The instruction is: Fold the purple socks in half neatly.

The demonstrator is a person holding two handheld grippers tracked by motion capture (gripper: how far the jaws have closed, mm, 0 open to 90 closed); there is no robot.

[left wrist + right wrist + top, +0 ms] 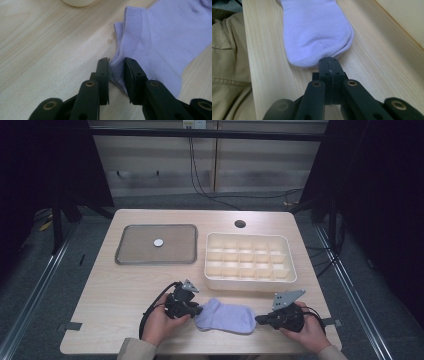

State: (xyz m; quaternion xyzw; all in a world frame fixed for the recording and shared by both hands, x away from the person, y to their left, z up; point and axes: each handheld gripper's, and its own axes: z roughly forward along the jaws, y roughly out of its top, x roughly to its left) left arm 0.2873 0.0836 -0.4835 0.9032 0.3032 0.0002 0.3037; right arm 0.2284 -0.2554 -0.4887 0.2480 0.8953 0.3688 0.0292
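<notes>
Lilac sock (226, 316) flat on the surface between both jaws — left gripper (117, 72) spread around the cuff corner, not pinching yet, right gripper (329, 65) pressed together at the toe edge — nothing lifted, divided box (248, 261) empty.

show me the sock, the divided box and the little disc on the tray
sock (226, 316), high view, middle of its body
divided box (250, 278), high view, its near wall
disc (158, 242), high view, its centre

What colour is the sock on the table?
Light purple; the sock shows best in the right gripper view.
</notes>
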